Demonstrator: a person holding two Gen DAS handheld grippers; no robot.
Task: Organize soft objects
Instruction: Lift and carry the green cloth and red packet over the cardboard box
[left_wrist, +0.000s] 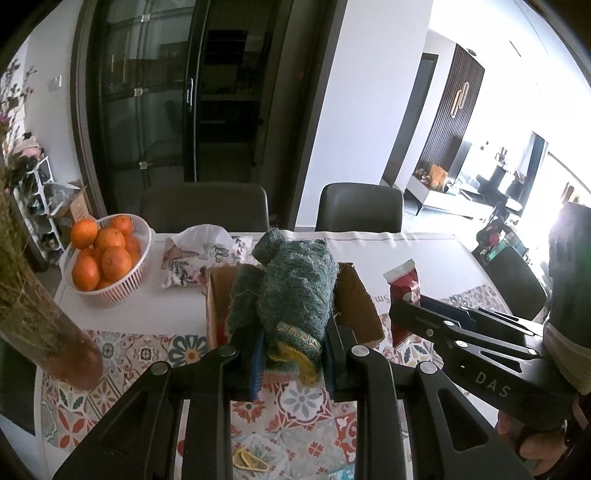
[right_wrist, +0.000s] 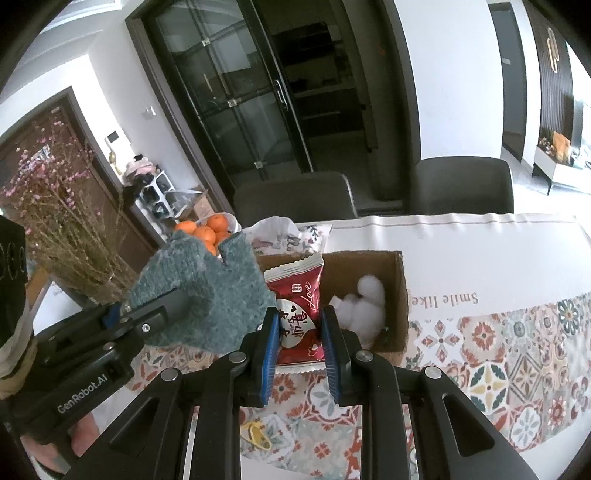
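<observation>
Two grippers are showing, both loaded. I'm holding the left gripper (left_wrist: 293, 354) pinched on a folded teal knitted cloth w/ a yellow patterned edge (left_wrist: 291, 291); its blue-padded fingers (left_wrist: 256, 360) are squeezing the cloth's lower end, and the rest of the cloth is sticking out above the open brown cardboard box (left_wrist: 360, 306). I can't tell whether the cloth is touching the box.

I'm gripping w/ the right gripper (right_wrist: 299, 338) a red foil snack packet w/ white lettering (right_wrist: 297, 317); its blue pads (right_wrist: 267, 343) are pressing the packet's lower half from both sides. The packet is hanging upright at the near-left corner of the cardboard box (right_wrist: 400, 295), and white fluffy cotton balls (right_wrist: 364, 308) are lying inside the box to the packet's right.

The box is sitting on a table under a white cloth w/ a patterned tile print (right_wrist: 498, 350). Far left, a white slotted plastic basket of oranges (left_wrist: 107, 258) is standing near a floral tissue pack (left_wrist: 192, 262). A yellow clip (left_wrist: 249, 461) is lying on the cloth close to me, and a glass vase of dried flowers (left_wrist: 40, 317) is standing at the left edge
</observation>
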